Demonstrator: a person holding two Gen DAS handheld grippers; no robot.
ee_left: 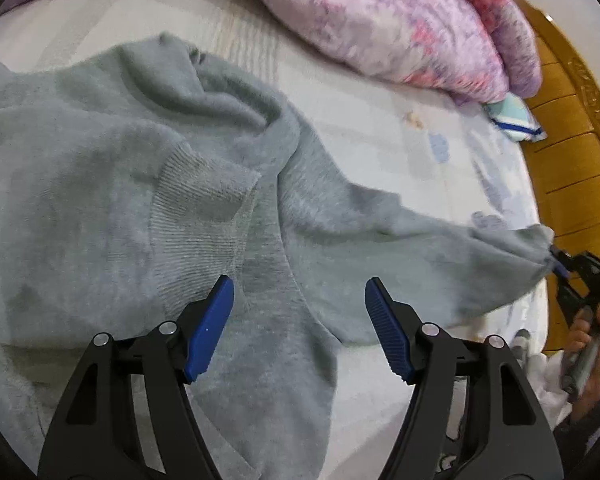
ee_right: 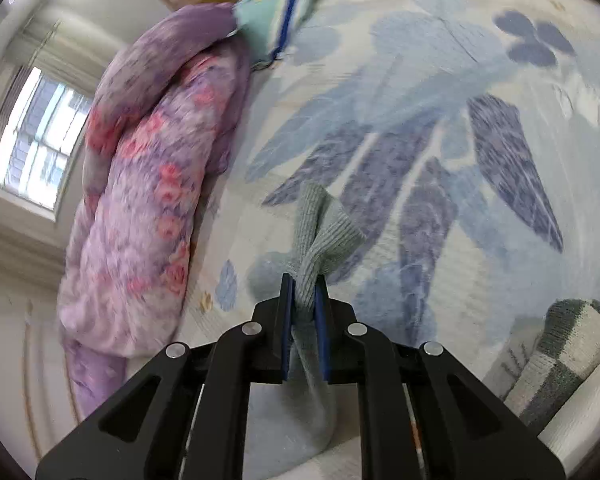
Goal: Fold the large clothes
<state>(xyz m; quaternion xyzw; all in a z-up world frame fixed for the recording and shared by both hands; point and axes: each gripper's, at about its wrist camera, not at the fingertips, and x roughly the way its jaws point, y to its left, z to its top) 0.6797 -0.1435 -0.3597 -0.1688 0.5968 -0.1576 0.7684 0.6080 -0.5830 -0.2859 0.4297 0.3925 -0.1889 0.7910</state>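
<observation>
While my bed sheet (ee_right: 480, 128), pale with big blue and purple leaf shapes, fills most of what I see, the wooden bed frame (ee_left: 572, 152) curves along its far edge in the left wrist view. Across that sheet lies the grey sweater (ee_left: 140, 184), a fuzzy knit spread out and rumpled, with one ribbed cuff (ee_left: 208, 200) folded back onto its body and a long sleeve (ee_left: 400, 232) stretched out toward the right. Beyond the sweater, a rolled quilt (ee_right: 140, 200) in purple and pink flowers lies along the side of the bed, and a small light-green pillow with a blue stripe (ee_right: 280, 12) touches its end near the frame. A window (ee_right: 36, 140) shows bright behind the quilt in the right wrist view, and a grey-and-white checked cloth (ee_right: 572, 348) sits at the lower right corner there.

My left gripper (ee_left: 299, 312) hangs above the sweater's body with its blue pads spread wide and nothing between them. My right gripper (ee_right: 304, 308) has its jaws pinched tight on the ribbed end of the stretched sleeve (ee_right: 324, 232), which bunches up and fans out past the pads, lifted clear of the sheet. From the left wrist view I can see my right hand (ee_left: 592, 344) around that gripper's handle at the edge of the bed, though it is blurred.
</observation>
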